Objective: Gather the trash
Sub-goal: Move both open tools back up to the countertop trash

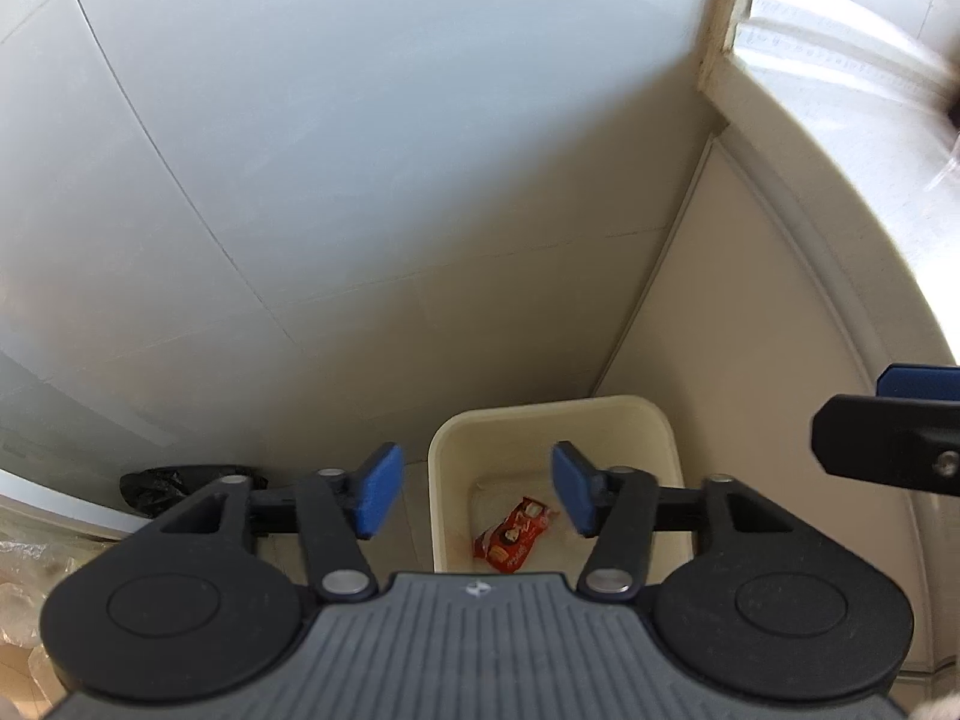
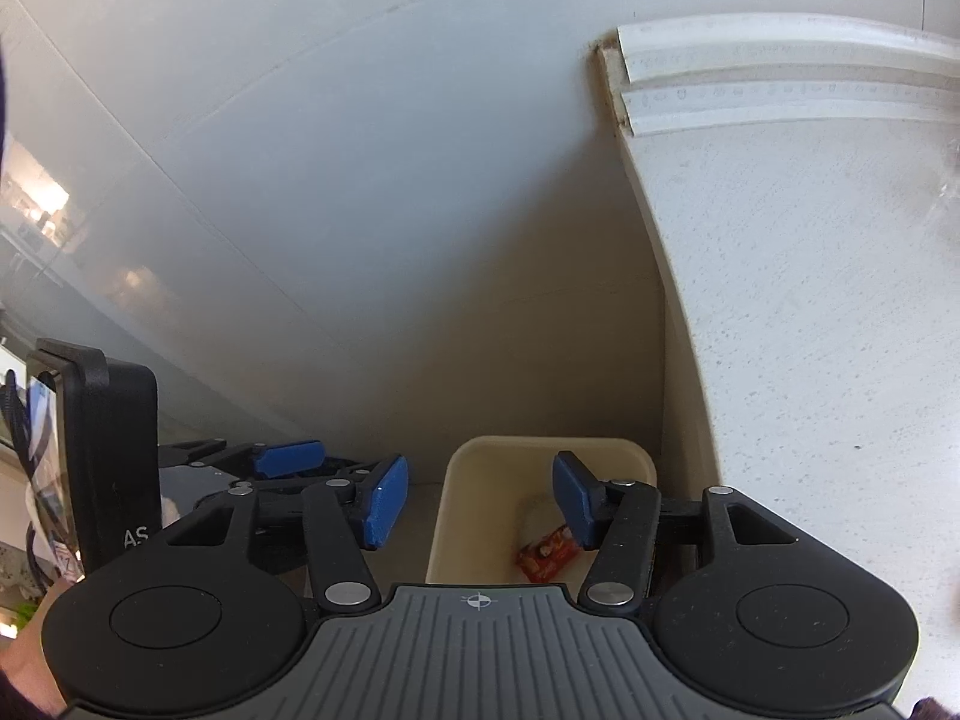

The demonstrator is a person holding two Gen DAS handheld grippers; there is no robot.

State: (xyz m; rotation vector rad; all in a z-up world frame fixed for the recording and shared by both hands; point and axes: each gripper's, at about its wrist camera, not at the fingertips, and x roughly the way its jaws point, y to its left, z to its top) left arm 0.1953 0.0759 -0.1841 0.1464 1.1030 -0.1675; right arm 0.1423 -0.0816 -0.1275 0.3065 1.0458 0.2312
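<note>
A cream rectangular bin stands on the floor in a corner, below my left gripper. A red snack wrapper lies at its bottom on something white. The left gripper is open and empty, held above the bin's left part. In the right wrist view the same bin and red wrapper show below my right gripper, which is open and empty. The left gripper shows at the left of the right wrist view. One finger of the right gripper shows at the right edge.
A crumpled black bag lies on the floor left of the bin. Grey-white wall panels rise behind. A white counter or cabinet side stands to the right of the bin. Clear plastic shows at far left.
</note>
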